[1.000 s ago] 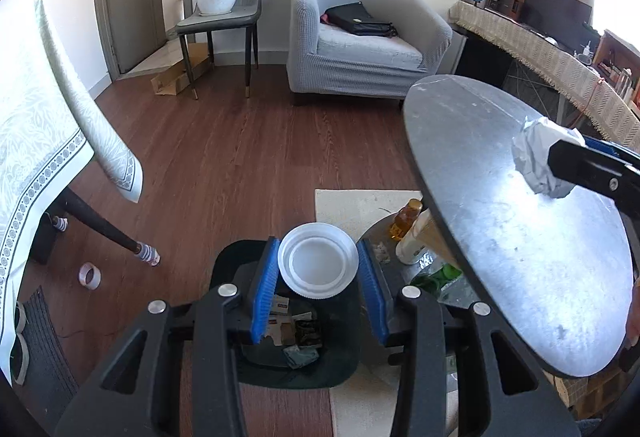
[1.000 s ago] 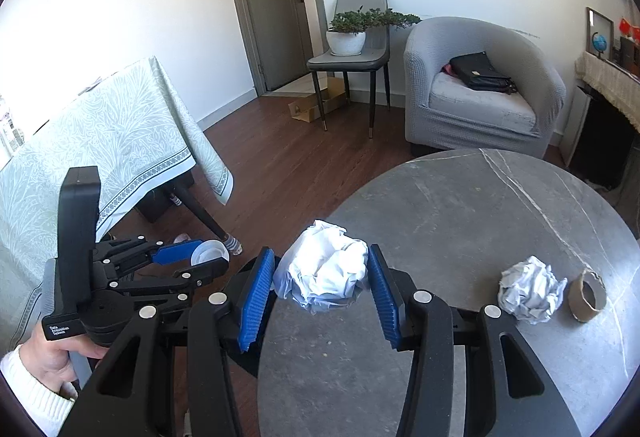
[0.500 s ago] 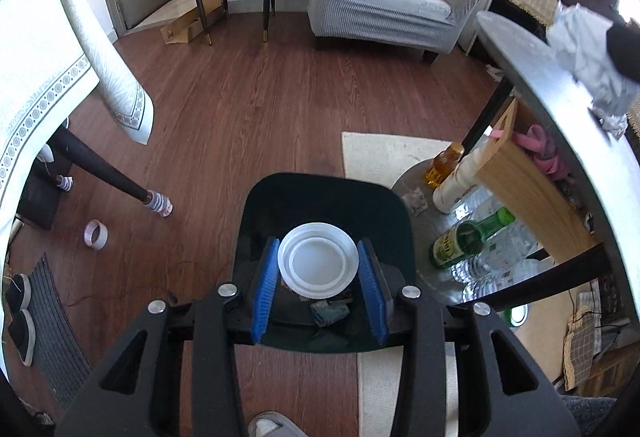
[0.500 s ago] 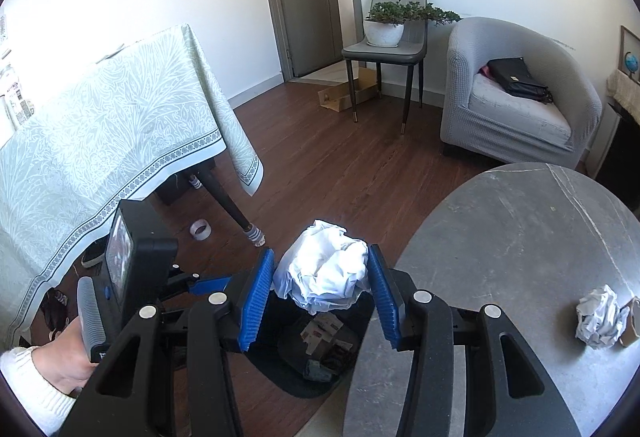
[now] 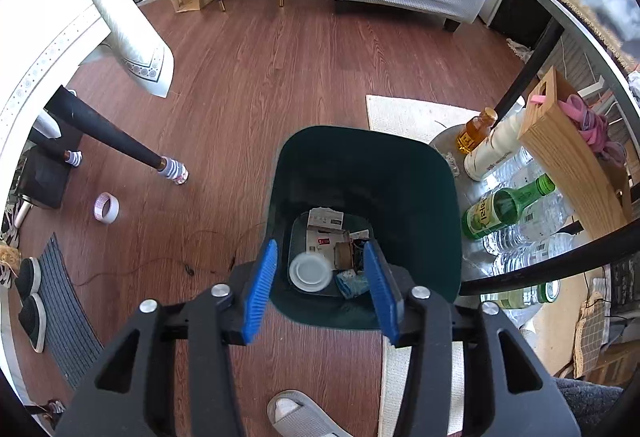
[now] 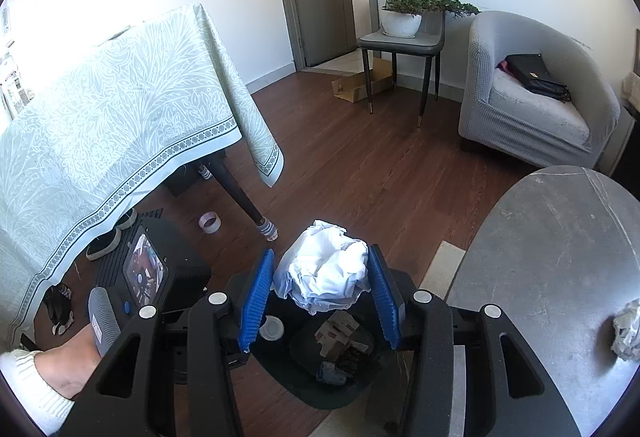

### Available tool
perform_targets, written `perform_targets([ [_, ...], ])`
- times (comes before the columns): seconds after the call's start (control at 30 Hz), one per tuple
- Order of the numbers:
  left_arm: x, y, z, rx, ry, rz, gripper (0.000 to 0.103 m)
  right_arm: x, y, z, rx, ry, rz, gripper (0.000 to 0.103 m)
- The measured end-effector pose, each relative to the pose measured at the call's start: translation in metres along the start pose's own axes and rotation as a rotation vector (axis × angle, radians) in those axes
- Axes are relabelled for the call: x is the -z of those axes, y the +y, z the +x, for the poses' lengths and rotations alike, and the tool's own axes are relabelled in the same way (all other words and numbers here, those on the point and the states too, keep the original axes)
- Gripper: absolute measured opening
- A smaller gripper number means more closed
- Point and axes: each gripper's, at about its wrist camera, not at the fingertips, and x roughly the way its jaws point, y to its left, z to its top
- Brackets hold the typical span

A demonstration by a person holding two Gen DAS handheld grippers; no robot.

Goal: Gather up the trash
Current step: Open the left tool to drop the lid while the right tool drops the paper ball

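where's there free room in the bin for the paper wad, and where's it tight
The far half of the dark green bin, along its back wall, is bare. The near floor is crowded: white lid, cardboard box, blue wrapper. The left claw is opening, nothing in it. The right claw grips the paper wad.

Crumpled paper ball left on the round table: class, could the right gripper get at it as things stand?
Probably not yet: the right gripper has its jaws shut on a white paper wad; the crumpled paper ball lies unobstructed on the round table.
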Motion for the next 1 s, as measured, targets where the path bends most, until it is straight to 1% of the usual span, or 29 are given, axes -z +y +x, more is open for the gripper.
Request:
perform_targets([
  [0.1,-0.002,0.004,-0.009,0.002,-0.022,-0.010,0.055,0.001,0.005,0.013,0.001,0.026,-0.004,0.048],
  [0.27,-0.005,0.013,-0.026,0.019,-0.066,-0.032,0.054,0.005,0.015,0.036,0.003,0.082,-0.013,0.048],
  [0.33,-0.006,0.016,-0.032,0.026,-0.080,-0.041,0.051,0.007,0.018,0.045,0.008,0.107,-0.015,0.048],
  [0.4,-0.007,0.019,-0.037,0.035,-0.093,-0.049,0.044,0.011,0.020,0.054,0.011,0.131,-0.016,0.048],
  [0.5,-0.008,0.022,-0.046,0.045,-0.115,-0.056,0.037,0.016,0.024,0.066,0.019,0.161,-0.024,0.048],
  [0.63,-0.011,0.025,-0.057,0.059,-0.144,-0.060,0.030,0.024,0.026,0.084,0.018,0.201,-0.017,0.048],
  [0.67,-0.012,0.025,-0.060,0.063,-0.150,-0.060,0.025,0.026,0.026,0.089,0.016,0.211,-0.015,0.048],
  [0.7,-0.013,0.025,-0.063,0.066,-0.156,-0.058,0.023,0.028,0.026,0.093,0.016,0.221,-0.013,0.048],
  [0.83,-0.016,0.024,-0.075,0.078,-0.185,-0.059,0.017,0.040,0.027,0.112,0.021,0.274,-0.008,0.048],
  [1.0,-0.022,0.023,-0.091,0.104,-0.223,-0.067,0.016,0.057,0.028,0.133,0.041,0.346,-0.019,0.048],
])
